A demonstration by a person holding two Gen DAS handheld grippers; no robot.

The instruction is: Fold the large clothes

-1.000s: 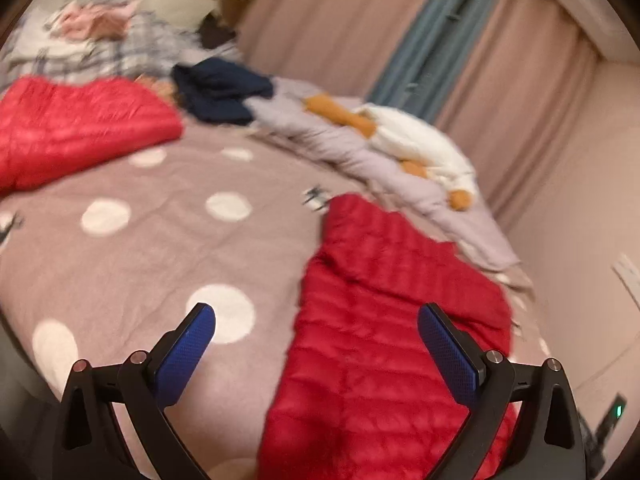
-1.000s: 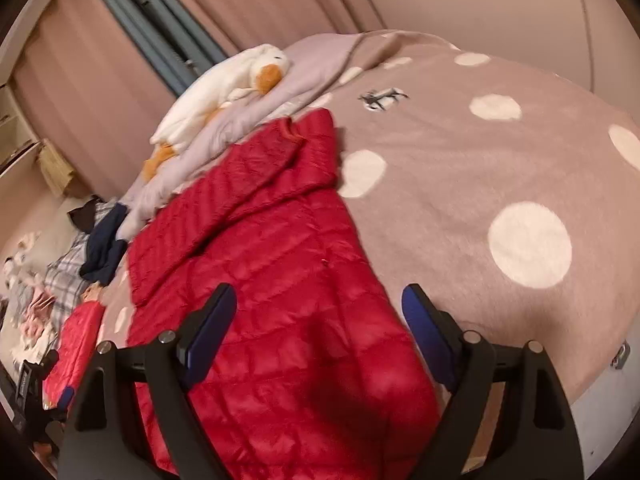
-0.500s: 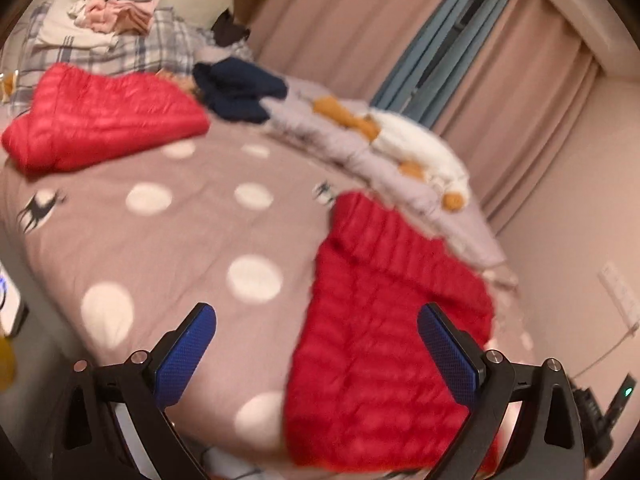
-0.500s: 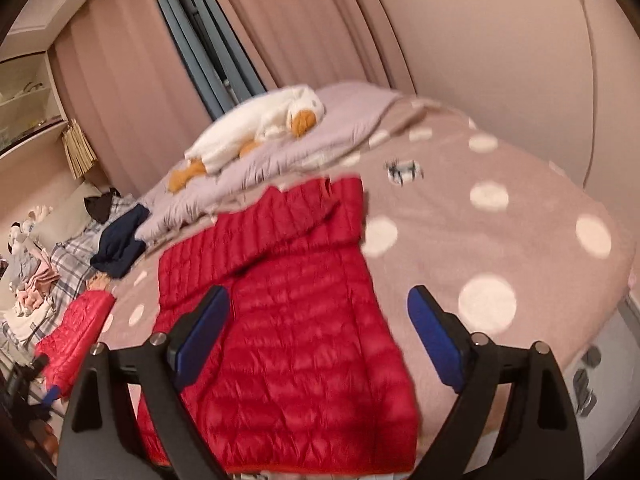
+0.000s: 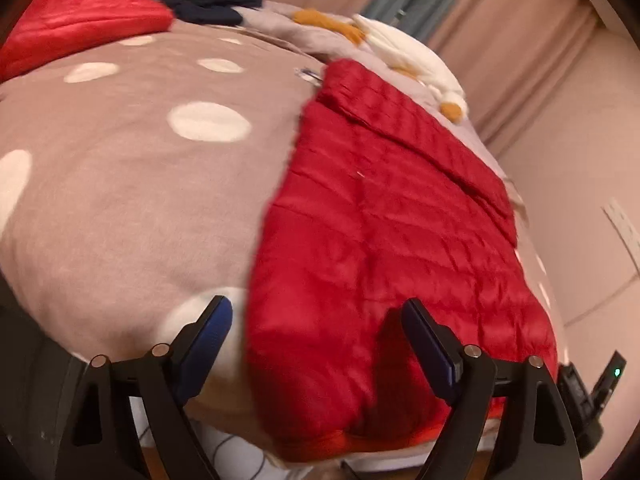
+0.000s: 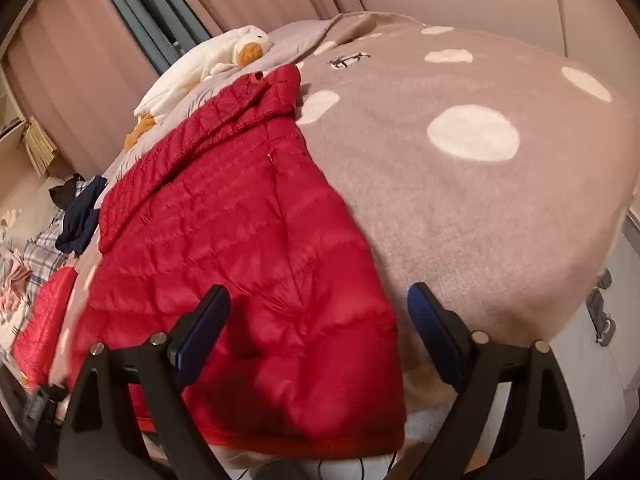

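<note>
My left gripper (image 5: 316, 334), jaws just narrowing yet empty, and wide-open right gripper (image 6: 318, 320) straddle the red down jacket's (image 5: 380, 220) hem corners for folding.

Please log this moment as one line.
stage: approach | target: red down jacket hem | left gripper: closing, nothing gripped | right gripper: opening, nothing gripped
</note>
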